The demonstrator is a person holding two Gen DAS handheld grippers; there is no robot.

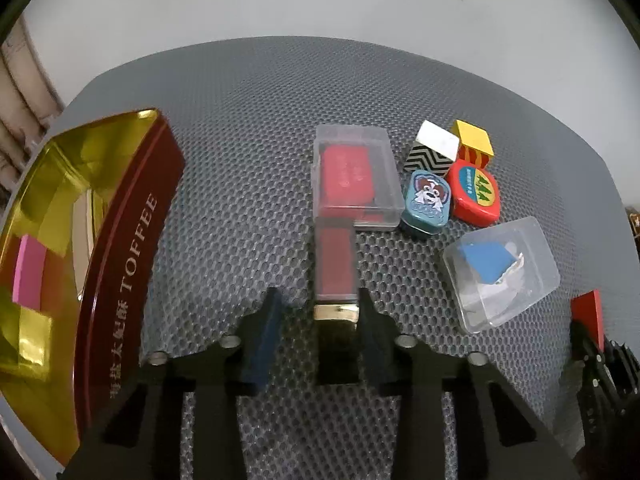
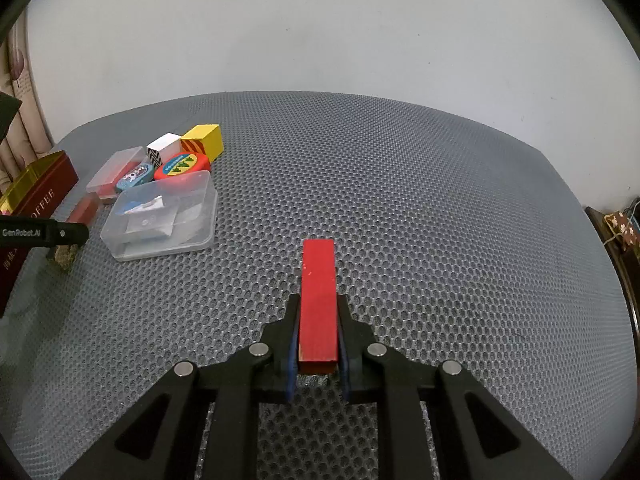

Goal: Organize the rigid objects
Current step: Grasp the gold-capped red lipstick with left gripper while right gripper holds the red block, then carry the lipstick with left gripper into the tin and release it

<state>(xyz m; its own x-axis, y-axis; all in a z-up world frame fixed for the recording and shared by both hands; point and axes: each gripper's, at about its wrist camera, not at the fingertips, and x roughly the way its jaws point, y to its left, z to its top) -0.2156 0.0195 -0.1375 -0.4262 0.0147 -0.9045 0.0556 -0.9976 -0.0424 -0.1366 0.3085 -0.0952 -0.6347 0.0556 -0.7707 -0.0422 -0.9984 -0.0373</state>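
Right gripper point(image 2: 318, 344) is clamped on a red block point(image 2: 318, 300), poised over the grey mat point(image 2: 440, 200). Left gripper point(image 1: 318, 320) straddles a red lipstick point(image 1: 335, 268) lying on the mat; one pad touches its gold band, the other stands clear, so no grip. Toffee tin point(image 1: 120, 240) sits open at the left with a pink block point(image 1: 28, 276) inside. Clear boxes point(image 1: 502, 272), tins and blocks cluster just beyond the lipstick.
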